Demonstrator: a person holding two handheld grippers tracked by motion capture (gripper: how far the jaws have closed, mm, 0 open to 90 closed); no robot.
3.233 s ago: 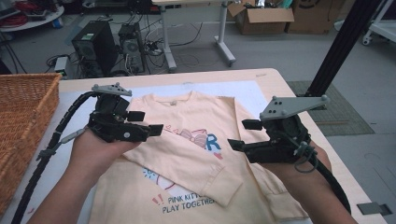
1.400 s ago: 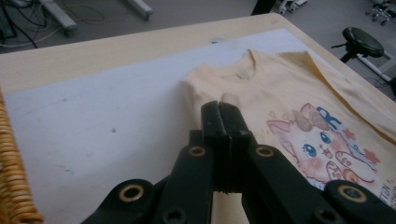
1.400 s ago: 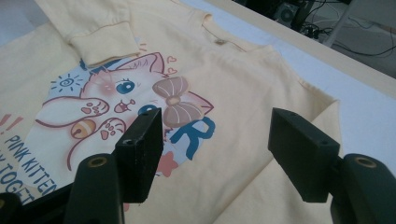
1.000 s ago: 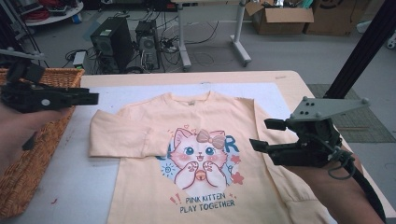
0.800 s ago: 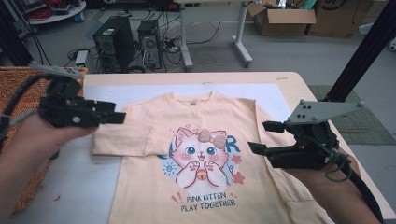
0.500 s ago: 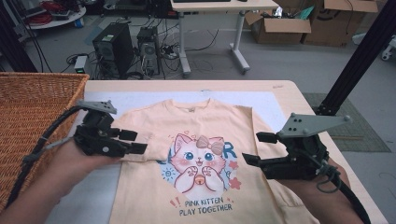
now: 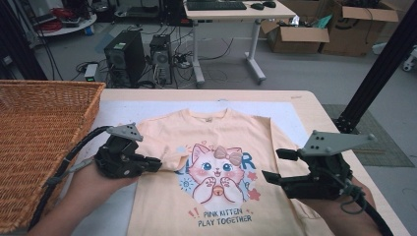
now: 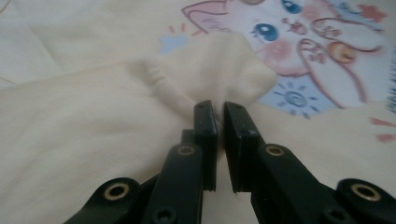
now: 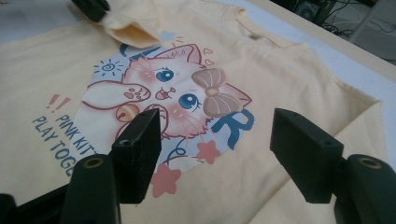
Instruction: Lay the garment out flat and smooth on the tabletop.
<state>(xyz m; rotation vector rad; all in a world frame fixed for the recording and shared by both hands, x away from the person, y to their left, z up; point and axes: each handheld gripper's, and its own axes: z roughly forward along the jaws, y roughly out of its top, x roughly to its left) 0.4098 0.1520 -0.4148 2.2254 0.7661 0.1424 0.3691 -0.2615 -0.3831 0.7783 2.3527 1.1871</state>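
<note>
Shirt: a pale peach T-shirt (image 7: 211, 147) lay flat, print side up, on the white mat (image 7: 295, 118) that covered the table, beside a wicker basket (image 7: 39, 142) at the left.
Print: a pink kitten with a bow, stars and a small sun.
Writing: "PINK KITTEN PLAY TOGETHER" under the kitten; a big blue "R" showed behind its bow.
Left gripper (image 8: 219, 112): its jaws had just been closing and were pinched on a bunched fold of the shirt's left sleeve (image 8: 219, 65), drawn in beside the kitten.
Right gripper (image 9: 215, 135): jaws stood wide apart over the shirt's right side, nothing between them.
Neck label: too small to read.
</note>
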